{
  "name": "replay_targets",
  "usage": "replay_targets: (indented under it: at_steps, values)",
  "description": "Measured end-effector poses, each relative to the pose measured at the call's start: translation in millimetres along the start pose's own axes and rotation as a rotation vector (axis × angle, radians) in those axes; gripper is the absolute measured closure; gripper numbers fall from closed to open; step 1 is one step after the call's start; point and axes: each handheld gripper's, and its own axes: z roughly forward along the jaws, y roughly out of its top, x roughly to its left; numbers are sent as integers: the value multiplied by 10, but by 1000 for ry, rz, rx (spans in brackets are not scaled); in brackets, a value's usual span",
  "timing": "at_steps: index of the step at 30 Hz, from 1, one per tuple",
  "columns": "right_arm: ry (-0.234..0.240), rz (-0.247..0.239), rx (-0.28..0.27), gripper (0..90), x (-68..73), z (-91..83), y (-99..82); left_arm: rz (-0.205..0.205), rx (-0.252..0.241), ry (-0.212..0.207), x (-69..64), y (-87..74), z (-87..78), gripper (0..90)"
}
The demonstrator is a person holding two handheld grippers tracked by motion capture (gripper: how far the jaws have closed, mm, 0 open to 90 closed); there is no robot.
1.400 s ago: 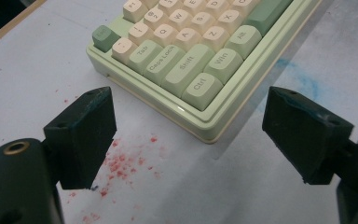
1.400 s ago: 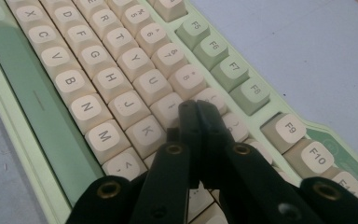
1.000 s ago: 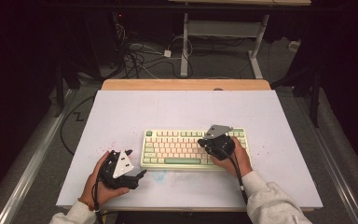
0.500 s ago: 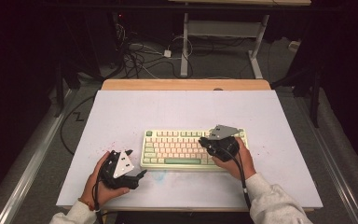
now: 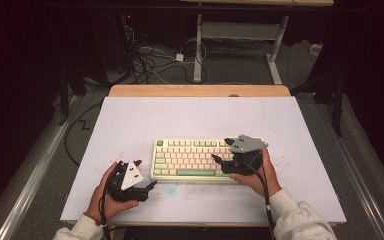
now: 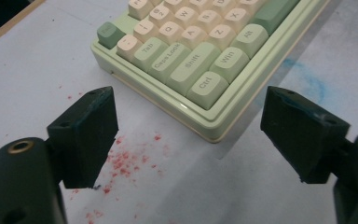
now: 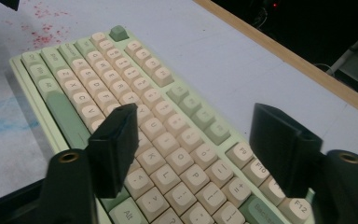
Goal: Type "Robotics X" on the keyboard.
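High view: the keyboard [image 5: 202,159] lies near the front-middle of the surface [image 5: 200,120], long axis left to right; the right tongs [image 5: 221,161] hang over its right end, the left tongs [image 5: 146,176] sit just off its near-left corner, so the right hand is nearer. Left gripper view: the left tongs [image 6: 189,135] stand wide apart and empty, the keyboard's corner just beyond them. Right gripper view: the right tongs [image 7: 200,140], jaws just opened wide, grip nothing above the keys.
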Motion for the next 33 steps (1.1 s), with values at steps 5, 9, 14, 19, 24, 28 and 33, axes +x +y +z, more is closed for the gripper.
replay_targets:
  at_steps: [5, 9, 14, 19, 24, 28, 33]
  values:
    - [-38, -10, -14, 242, 28, -86, -21, -32, -21, 2, 19, 5, -32, 242]
    - [-53, -4, -25, 228, 24, -163, -62, -61, -18, -3, 37, 21, -52, 345]
    - [-81, -4, -34, 237, 5, -283, -147, -133, -16, -39, 106, 51, -100, 568]
    - [-99, 10, -33, 244, -20, -414, -262, -138, 2, -72, 135, 99, -130, 808]
    - [-133, -3, -41, 248, -2, -552, -362, -99, 40, -72, 105, 180, -91, 872]
    - [-145, 4, -69, 247, -4, -652, -422, -87, 43, -88, 93, 253, -48, 872]
    - [-158, 17, -56, 251, 19, -705, -525, -87, 27, -107, 86, 393, 1, 871]
